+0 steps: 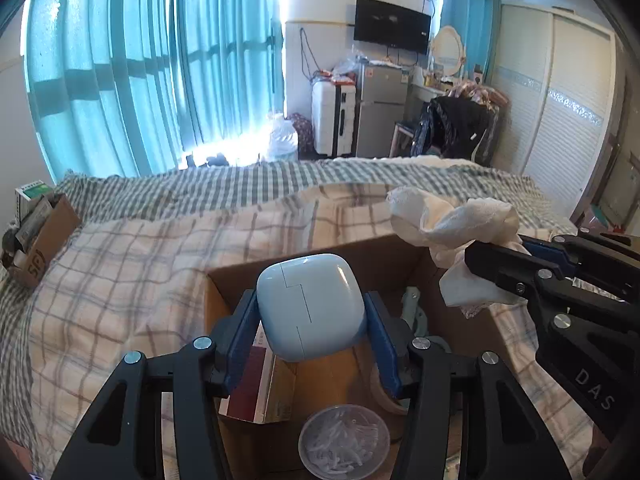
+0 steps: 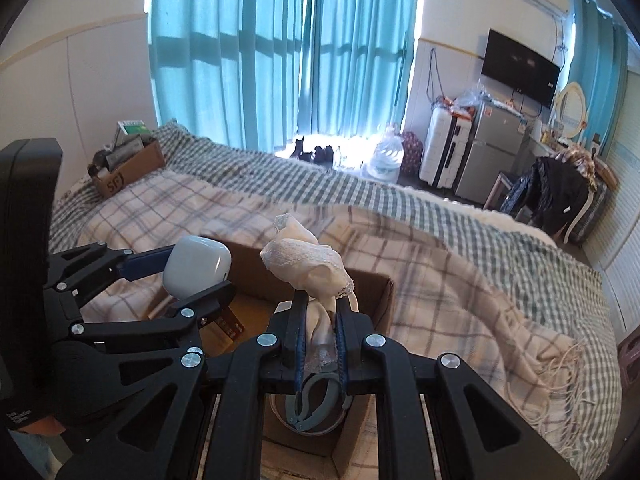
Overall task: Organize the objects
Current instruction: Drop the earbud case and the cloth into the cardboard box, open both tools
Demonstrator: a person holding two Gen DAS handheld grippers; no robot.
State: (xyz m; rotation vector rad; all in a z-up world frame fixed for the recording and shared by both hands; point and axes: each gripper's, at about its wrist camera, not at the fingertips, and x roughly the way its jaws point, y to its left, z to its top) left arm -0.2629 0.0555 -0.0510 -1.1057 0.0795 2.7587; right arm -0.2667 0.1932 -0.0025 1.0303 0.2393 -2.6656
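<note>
My left gripper (image 1: 311, 312) is shut on a pale blue earbud case (image 1: 310, 304), held above an open cardboard box (image 1: 384, 248) on the bed. The same earbud case (image 2: 198, 266) shows at the left of the right wrist view, in the left gripper (image 2: 188, 280). My right gripper (image 2: 322, 312) is shut on a crumpled white cloth (image 2: 308, 262), over the box (image 2: 384, 300). From the left wrist view the cloth (image 1: 452, 220) hangs at the right in the right gripper (image 1: 500, 268). Inside the box lie a round clear container (image 1: 344, 442), a dark red book (image 1: 252, 380) and a grey clip (image 2: 316, 400).
A plaid blanket (image 1: 140, 264) covers the bed. A second cardboard box (image 2: 128, 168) with small items sits at the bed's far left corner. Beyond the bed are teal curtains (image 2: 280, 40), a white suitcase (image 1: 334, 120), a small fridge (image 1: 380, 112) and a wardrobe (image 1: 560, 100).
</note>
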